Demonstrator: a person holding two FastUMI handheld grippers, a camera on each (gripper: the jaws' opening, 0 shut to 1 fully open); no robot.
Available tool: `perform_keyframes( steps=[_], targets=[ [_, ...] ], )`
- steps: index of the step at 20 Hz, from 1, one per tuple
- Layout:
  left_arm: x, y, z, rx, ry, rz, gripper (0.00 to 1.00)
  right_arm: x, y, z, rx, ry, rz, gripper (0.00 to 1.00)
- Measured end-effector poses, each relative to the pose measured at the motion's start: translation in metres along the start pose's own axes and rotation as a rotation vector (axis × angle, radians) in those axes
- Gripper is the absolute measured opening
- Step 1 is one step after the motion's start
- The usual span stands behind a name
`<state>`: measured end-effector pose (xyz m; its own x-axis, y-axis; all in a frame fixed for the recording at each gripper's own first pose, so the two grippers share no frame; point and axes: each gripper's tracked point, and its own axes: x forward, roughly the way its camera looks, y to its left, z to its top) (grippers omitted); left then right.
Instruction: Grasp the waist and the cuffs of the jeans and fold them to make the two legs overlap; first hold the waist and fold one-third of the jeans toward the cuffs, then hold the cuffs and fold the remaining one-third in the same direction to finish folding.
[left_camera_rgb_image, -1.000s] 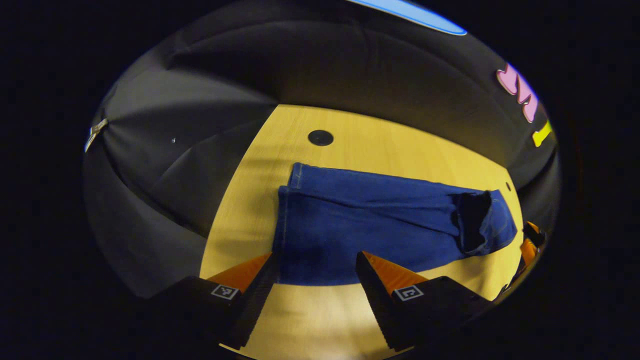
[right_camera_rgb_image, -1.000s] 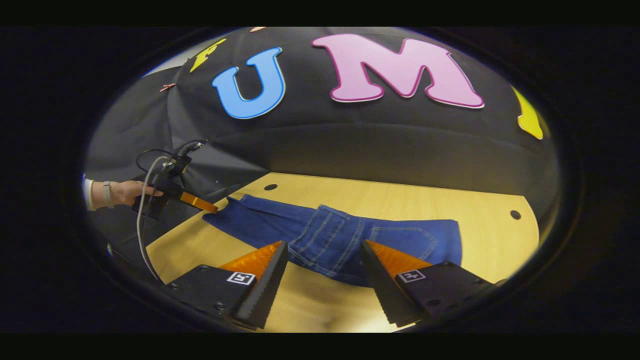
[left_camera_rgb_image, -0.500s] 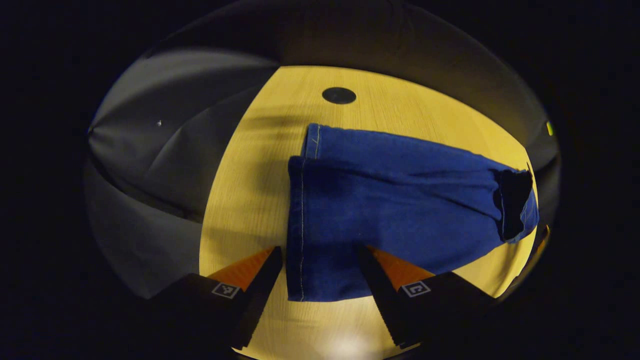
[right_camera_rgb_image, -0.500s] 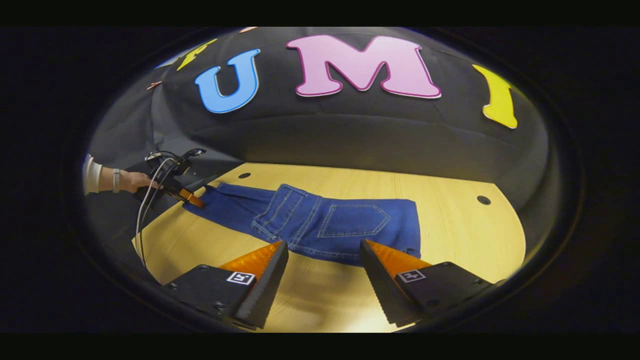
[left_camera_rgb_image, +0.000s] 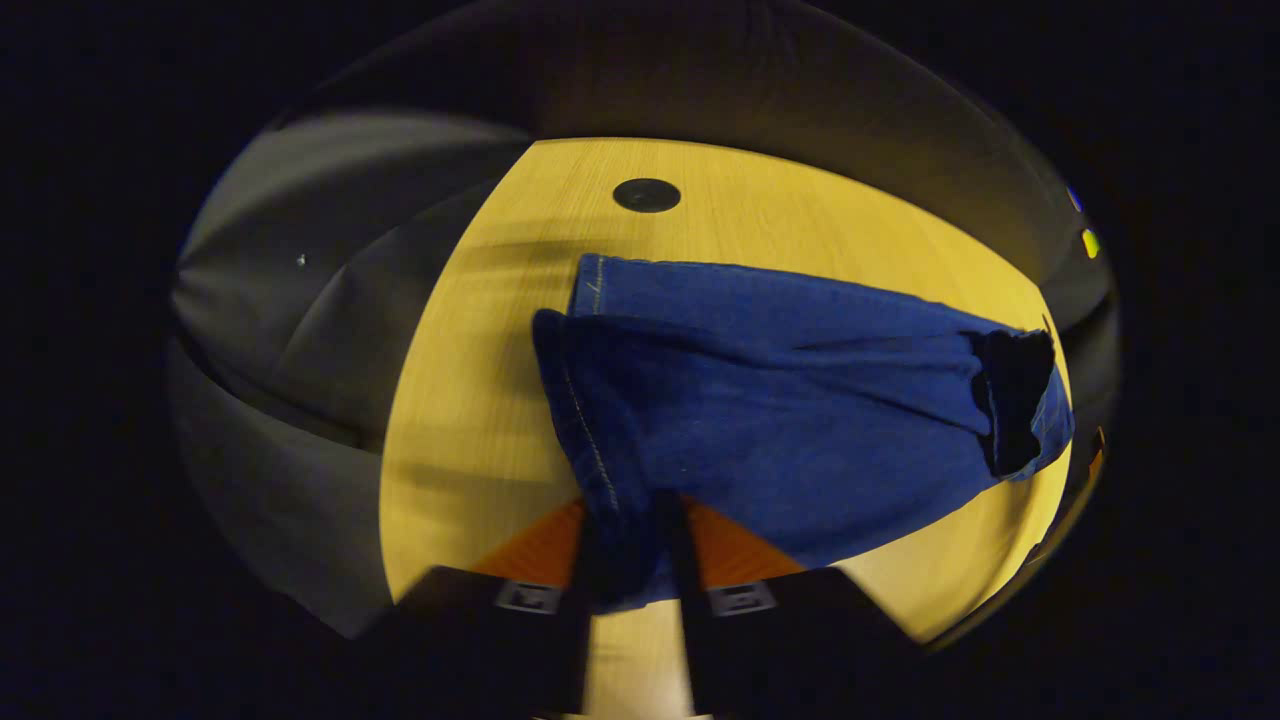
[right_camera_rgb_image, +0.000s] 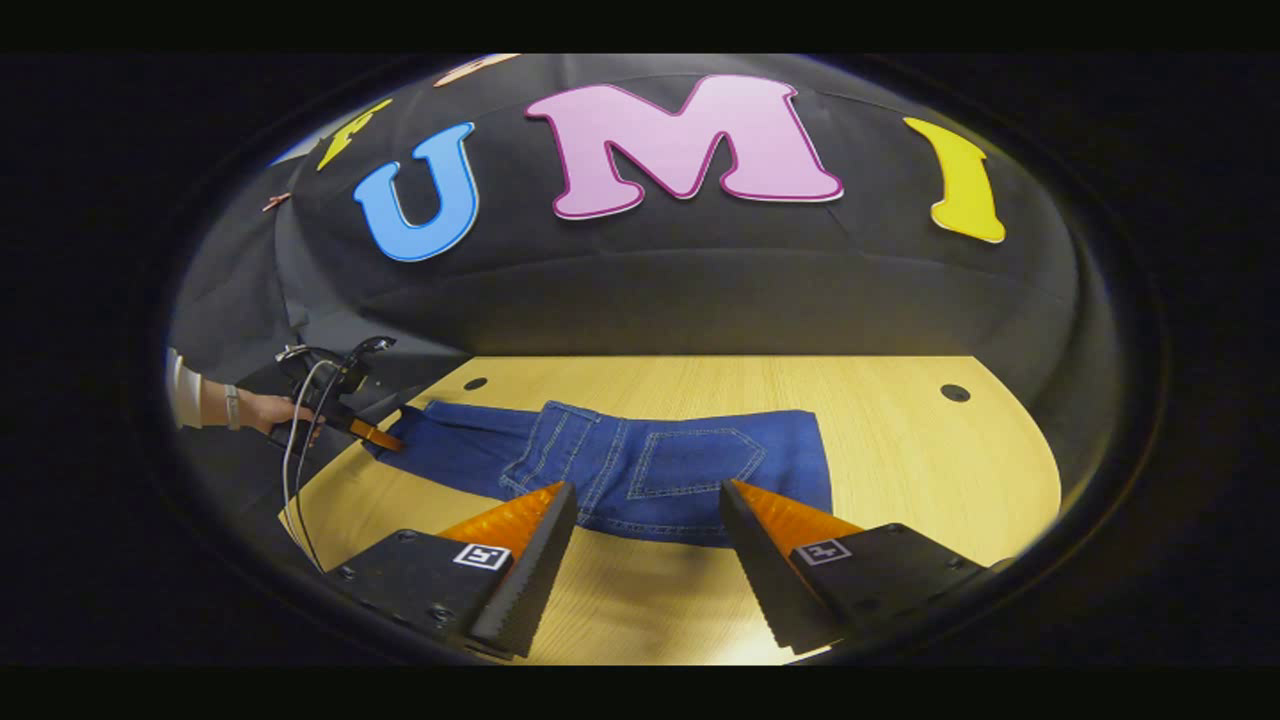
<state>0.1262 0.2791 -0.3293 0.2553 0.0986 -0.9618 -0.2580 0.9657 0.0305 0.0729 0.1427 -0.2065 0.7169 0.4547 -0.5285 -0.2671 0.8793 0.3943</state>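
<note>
The left gripper (left_camera_rgb_image: 630, 560) has its two orange-faced fingers (left_camera_rgb_image: 735, 555) drawn close together, and the near corner of the jeans' cuff end (left_camera_rgb_image: 600, 470) sits pinched between them; both pads press on the denim, and the stitched hem runs up from the grip. From that hold the cloth spreads away across the bench (left_camera_rgb_image: 480, 400), the two legs lying one on the other with the lower one's hem peeking out at the far side. At the other end, toward the bench's right edge in the left gripper view, the denim is turned over so that a dark inner face shows. A round black hole cover (left_camera_rgb_image: 646, 194) sits in the bench near its far edge, beyond the cuffs and apart from them.

In the right gripper view the right gripper (right_camera_rgb_image: 650, 560) is spread wide, its fingers (right_camera_rgb_image: 520, 555) holding nothing and touching nothing. It hangs above the near part of the bench (right_camera_rgb_image: 900, 460), just short of the jeans (right_camera_rgb_image: 640, 465), whose waist end with the back pocket and its seams lies flat before the tips. The jeans stretch from there along the bench toward its left edge, where a hand (right_camera_rgb_image: 265, 410) holds the left gripper (right_camera_rgb_image: 375, 435) at the cuffs, a cable (right_camera_rgb_image: 292, 470) looping down from it. Whether the waist edge touches the right fingertips cannot be told; it appears just apart. Two small dark holes mark the bench's far corners.
</note>
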Motion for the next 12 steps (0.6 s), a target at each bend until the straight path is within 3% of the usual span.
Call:
perform_keyframes(
  steps=[1,3,7,12],
  targets=[
    [-0.002,-0.001,0.000,-0.002,-0.004,0.006,0.19,-0.001,-0.001,0.001,0.001,-0.001,-0.001,0.87],
    [-0.001,0.000,0.001,-0.018,-0.002,0.024,0.09,-0.002,-0.002,0.003,0.006,-0.002,0.000,0.87],
    [-0.014,-0.009,0.009,-0.021,-0.036,0.013,0.06,-0.004,-0.010,0.007,-0.001,-0.007,0.008,0.87],
    [-0.077,-0.048,0.041,0.016,-0.163,-0.041,0.06,-0.003,-0.027,0.021,0.020,-0.030,0.015,0.87]
  ],
)
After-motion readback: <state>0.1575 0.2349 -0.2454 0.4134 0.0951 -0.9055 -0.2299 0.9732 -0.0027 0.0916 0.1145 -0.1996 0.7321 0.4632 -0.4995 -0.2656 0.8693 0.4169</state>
